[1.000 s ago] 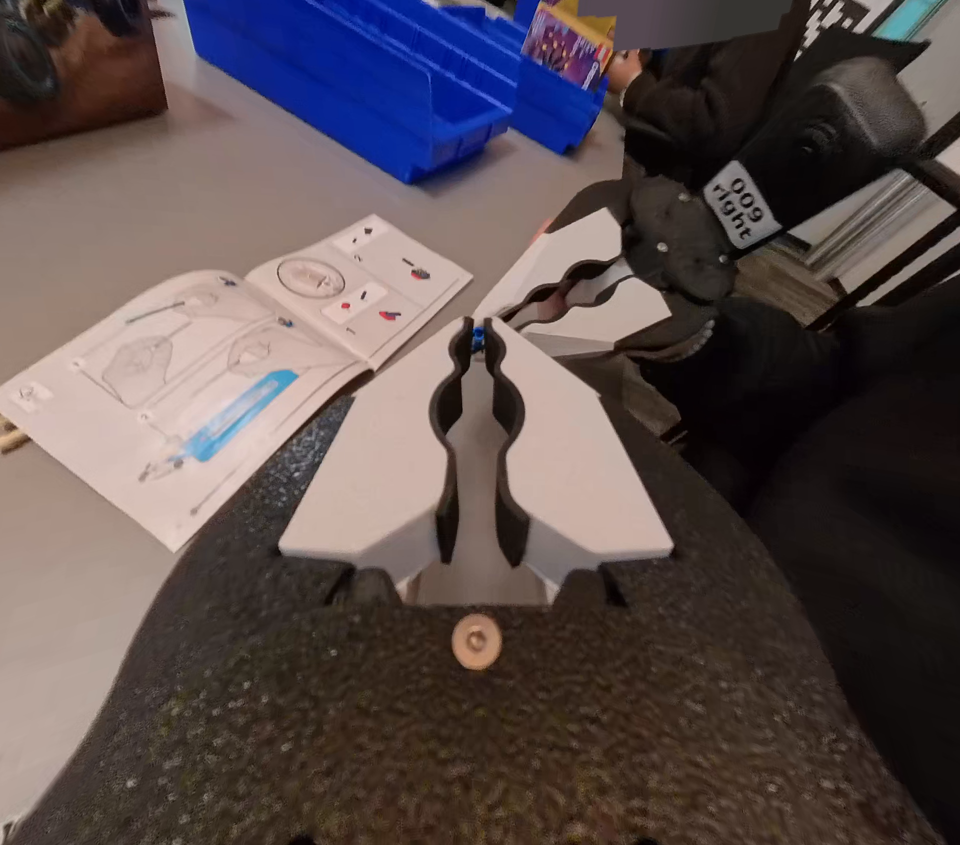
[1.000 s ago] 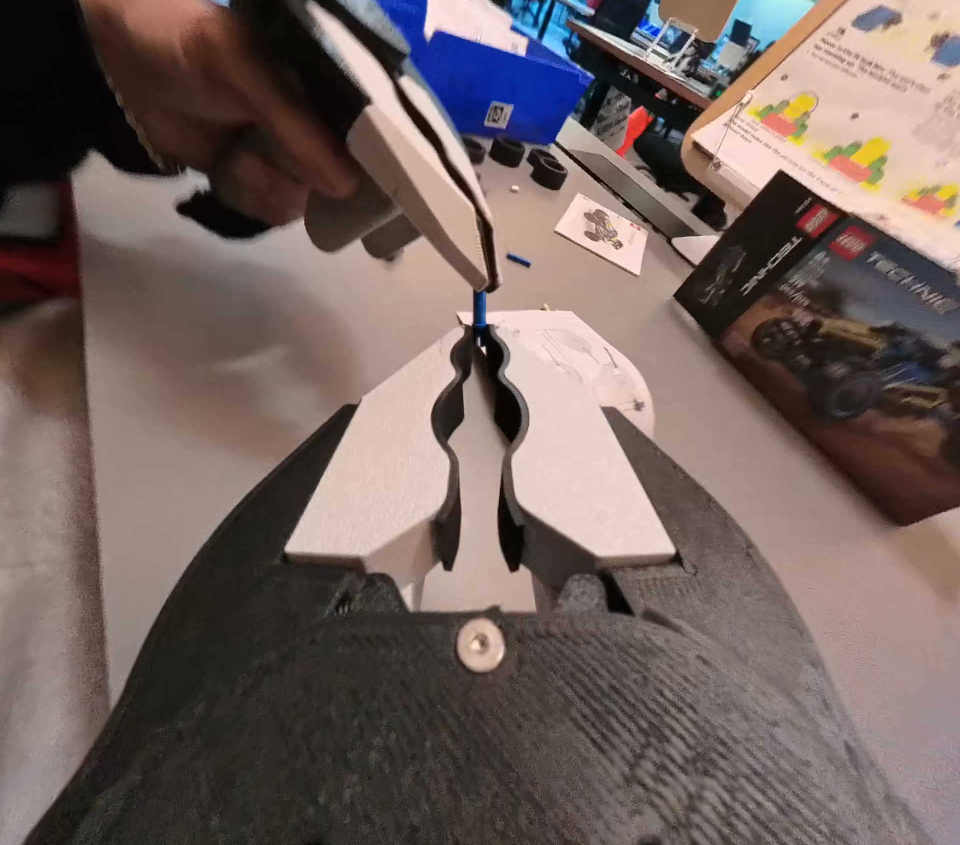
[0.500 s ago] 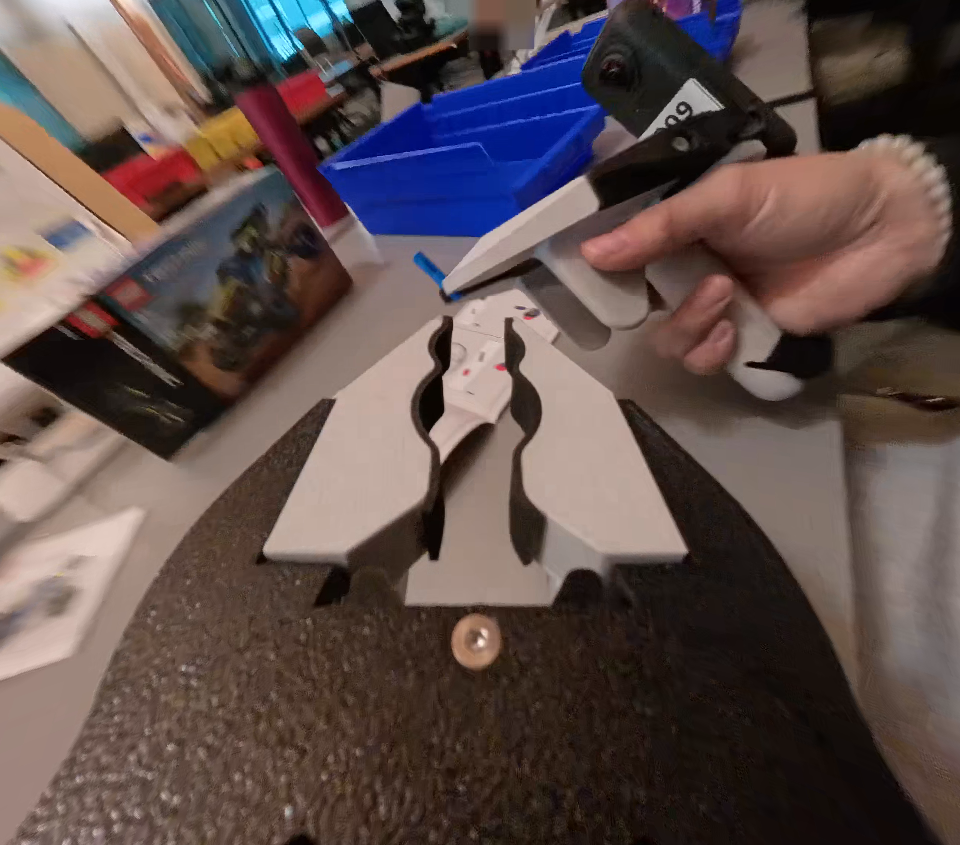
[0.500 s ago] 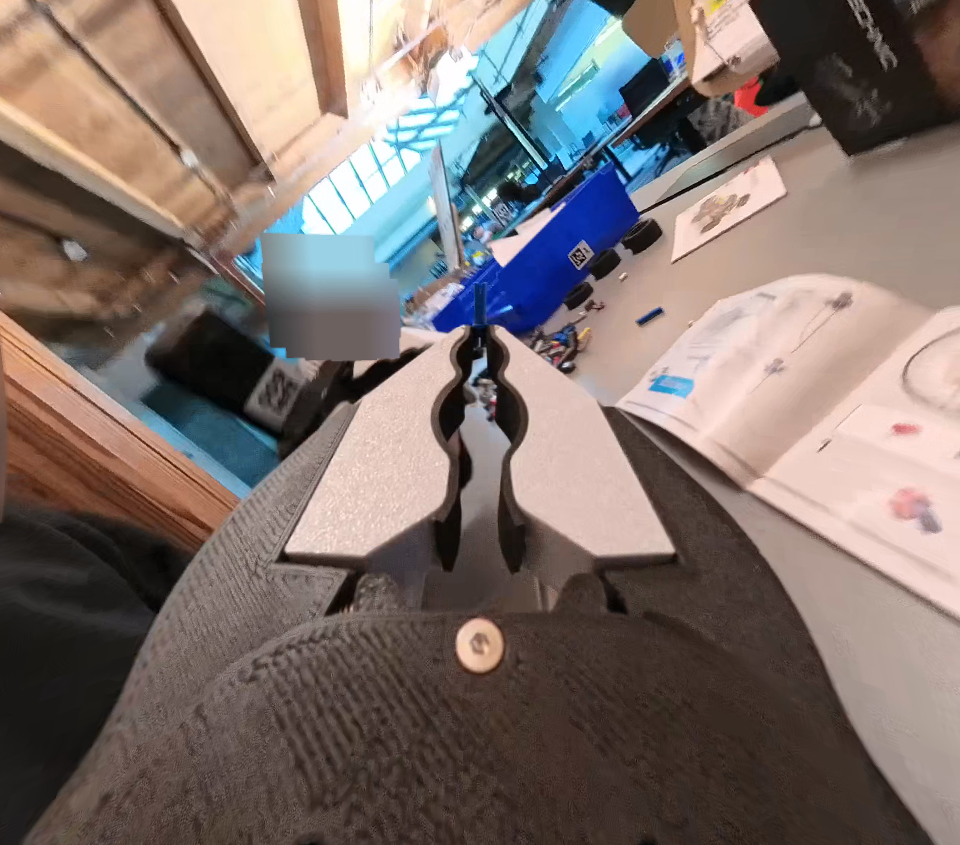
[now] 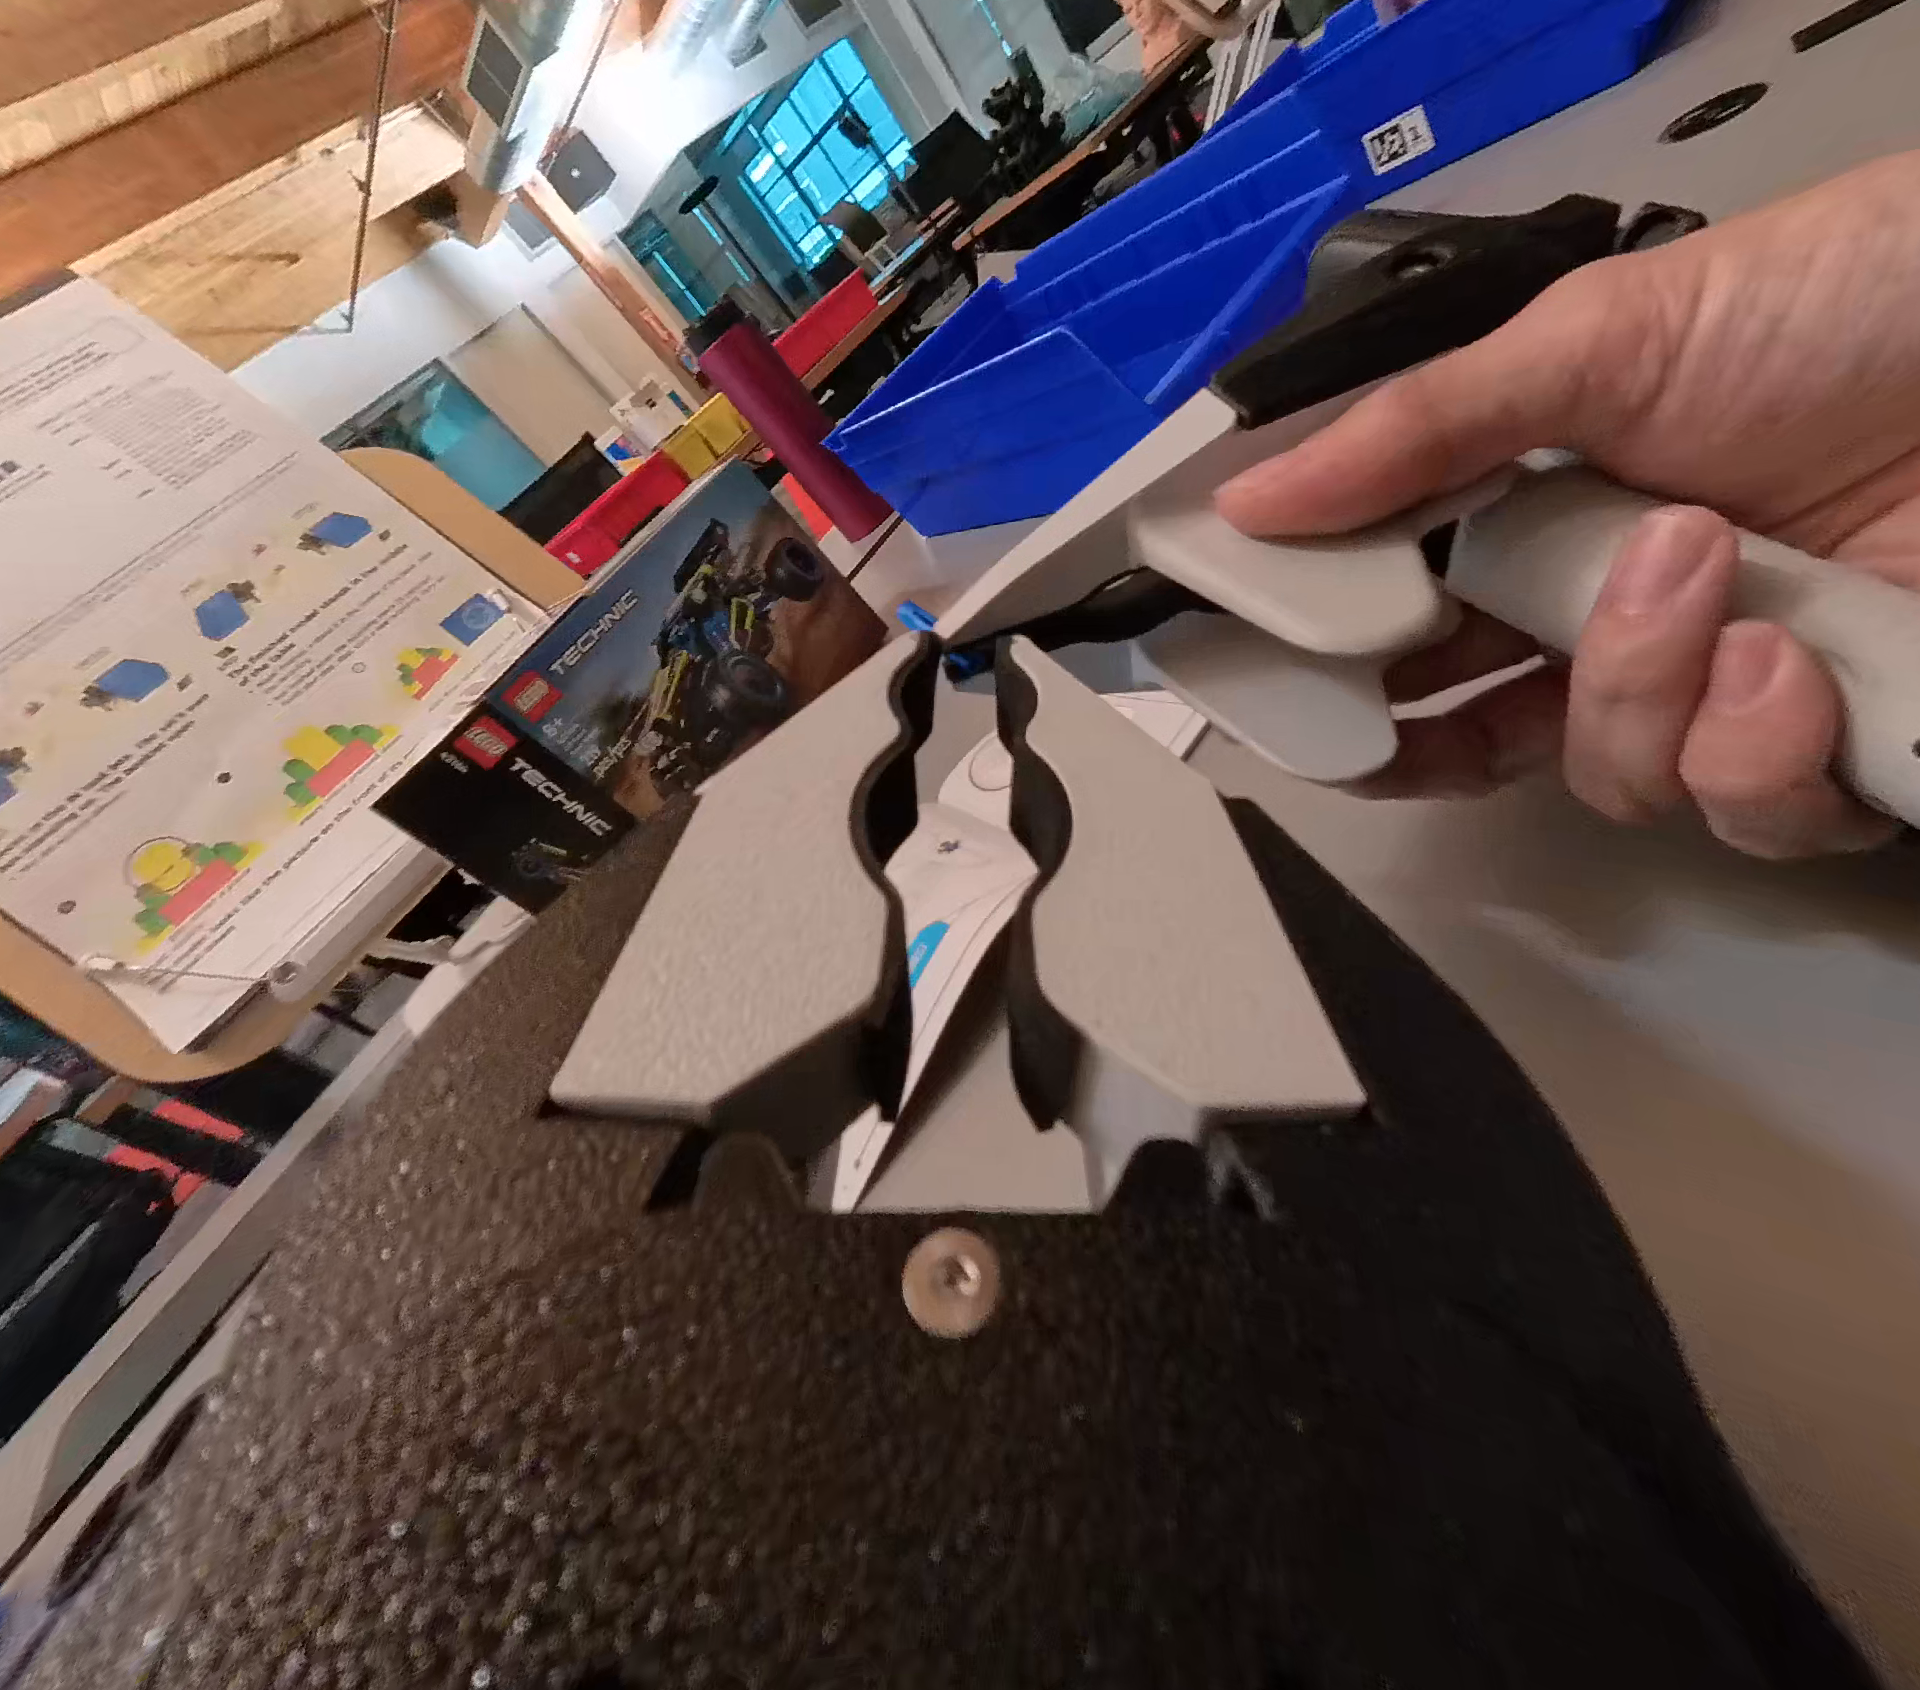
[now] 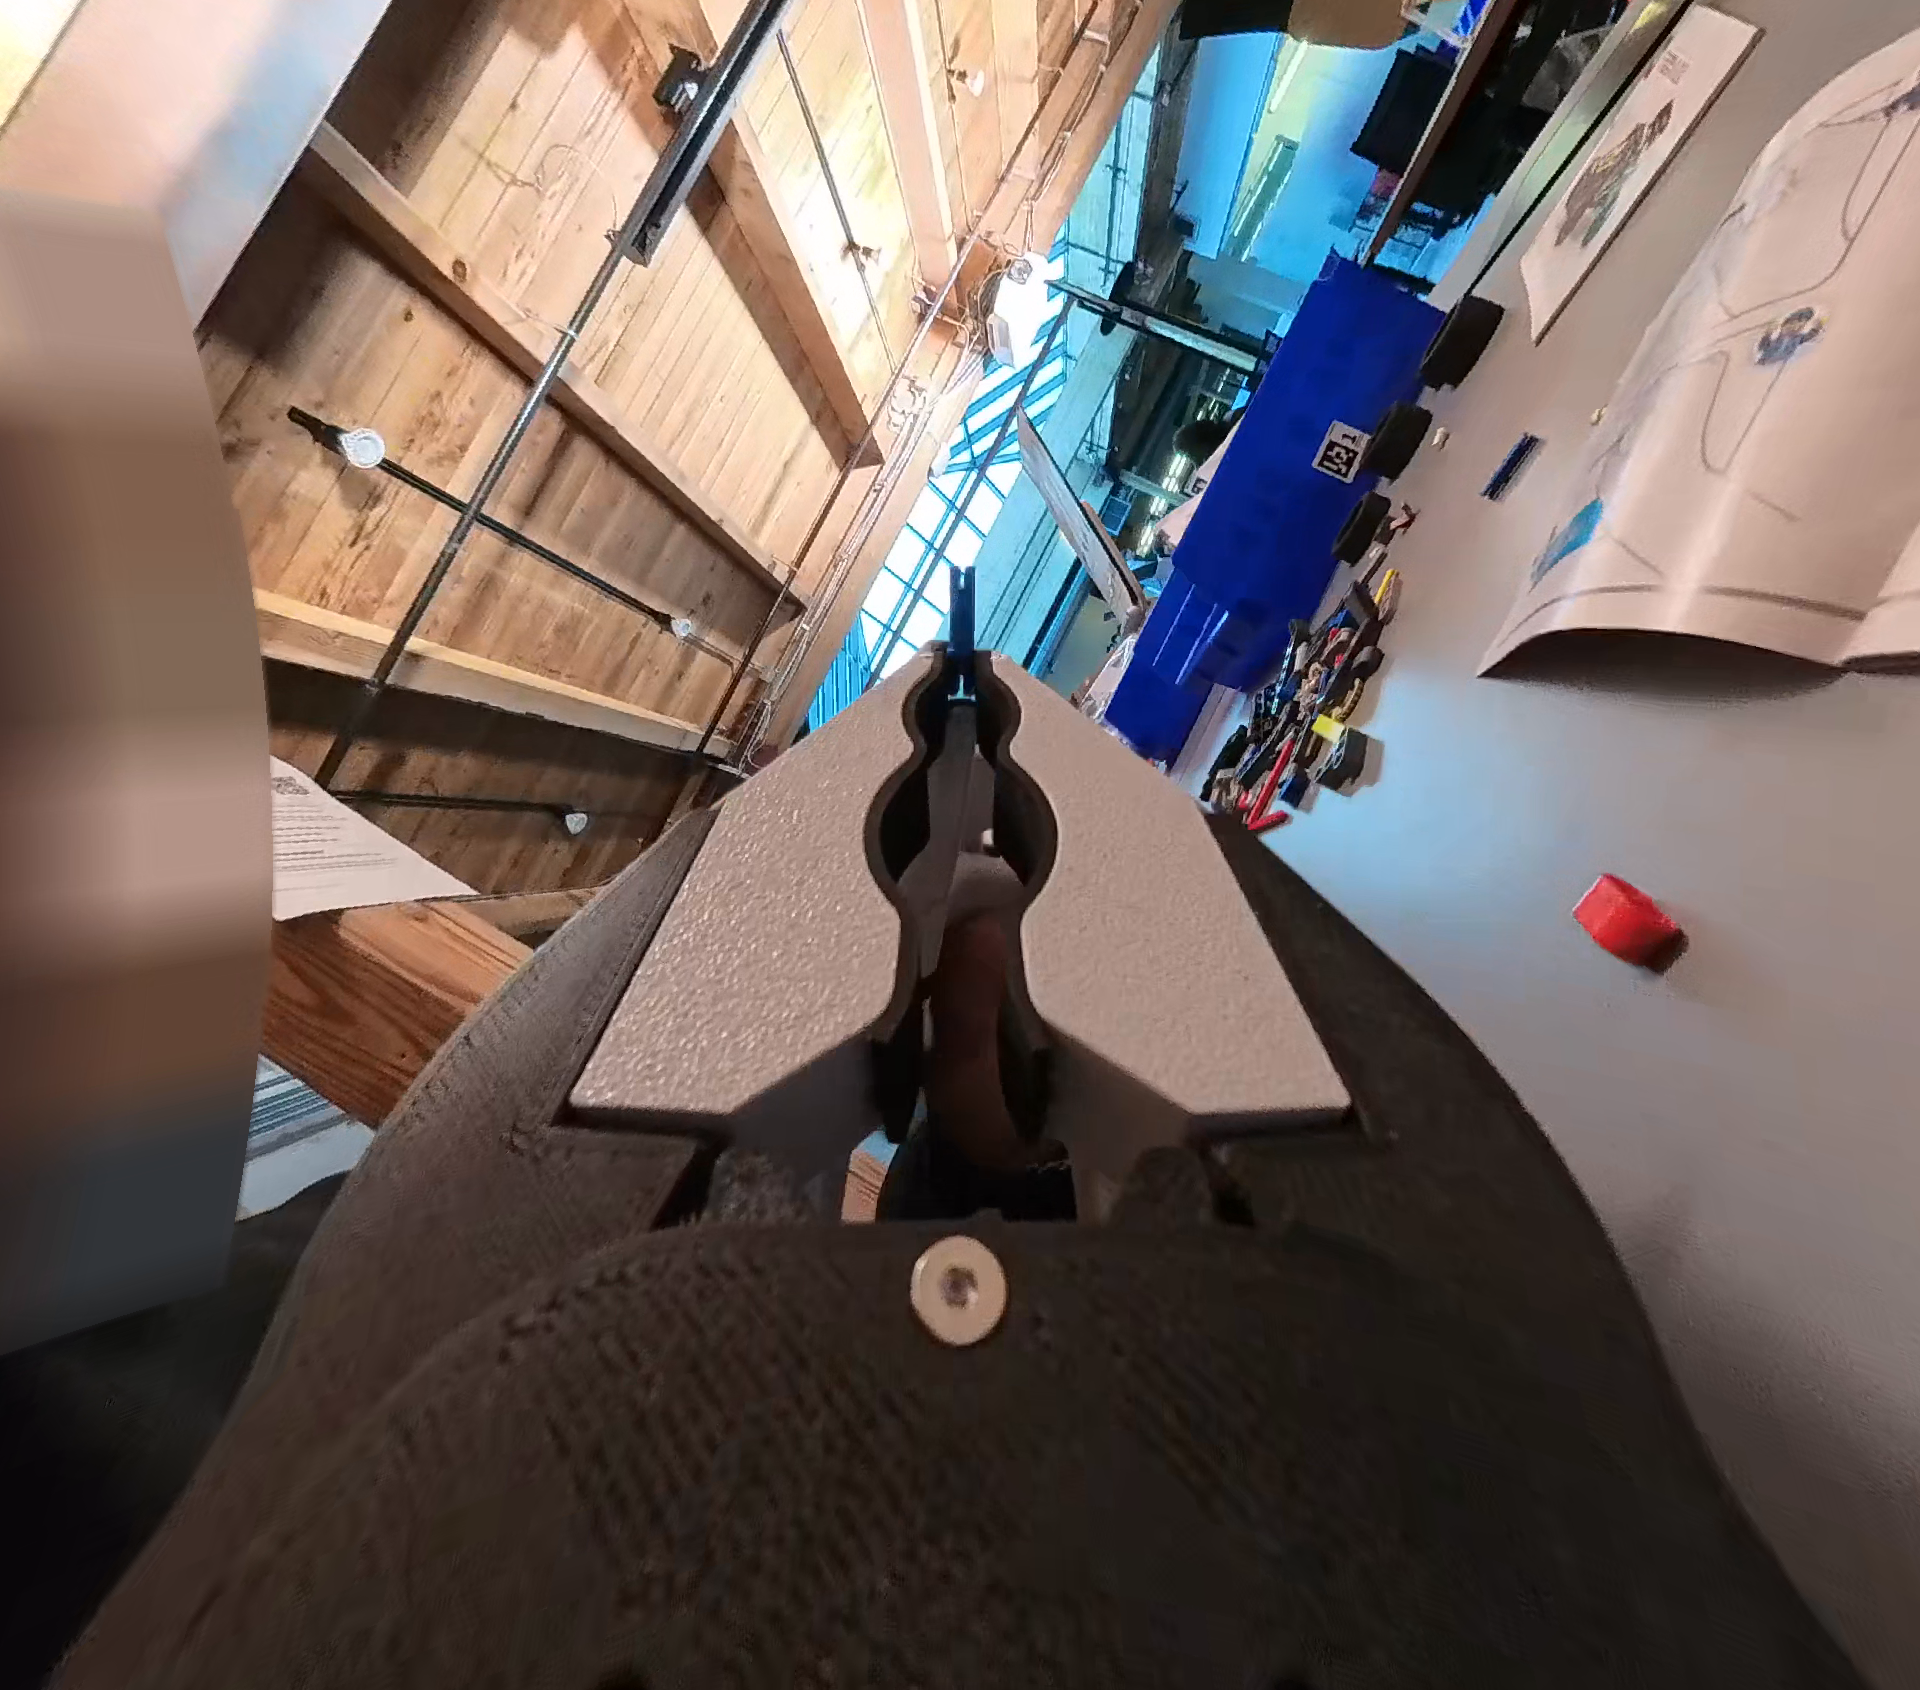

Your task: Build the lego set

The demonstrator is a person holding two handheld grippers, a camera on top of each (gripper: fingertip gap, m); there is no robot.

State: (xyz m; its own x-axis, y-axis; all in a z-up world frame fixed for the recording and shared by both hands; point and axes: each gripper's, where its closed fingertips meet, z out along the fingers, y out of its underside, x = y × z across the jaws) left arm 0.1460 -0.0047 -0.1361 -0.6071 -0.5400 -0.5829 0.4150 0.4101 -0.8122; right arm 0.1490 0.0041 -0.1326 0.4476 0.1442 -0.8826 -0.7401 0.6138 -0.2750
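My right gripper (image 6: 961, 669) is shut on a thin blue pin (image 6: 957, 627) that sticks out past its tips; its view is tilted up toward the wooden ceiling. In the left wrist view a hand holds the right gripper (image 5: 940, 630), which comes in from the right with the blue pin (image 5: 916, 614) in its tips. My left gripper (image 5: 968, 655) is open, with a clear gap between its fingers. Its tips sit right at the right gripper's tip, and the pin's lower end lies in that gap. The open instruction booklet (image 5: 956, 861) shows below, between my left fingers.
The grey table (image 6: 1558, 1121) holds the booklet (image 6: 1766, 393), a pile of loose lego parts (image 6: 1309, 705), black tyres (image 6: 1455, 331), a red piece (image 6: 1623, 913) and blue bins (image 5: 1143, 352). The set's box (image 5: 665, 684) and an instruction board (image 5: 156, 653) stand at the left. Only a small space, under 4 cm, lies between the two pairs of fingers.
My left gripper let go of the blue pin and now sits open at the right gripper's tip. My right gripper kept the pin and tipped further up toward the ceiling.
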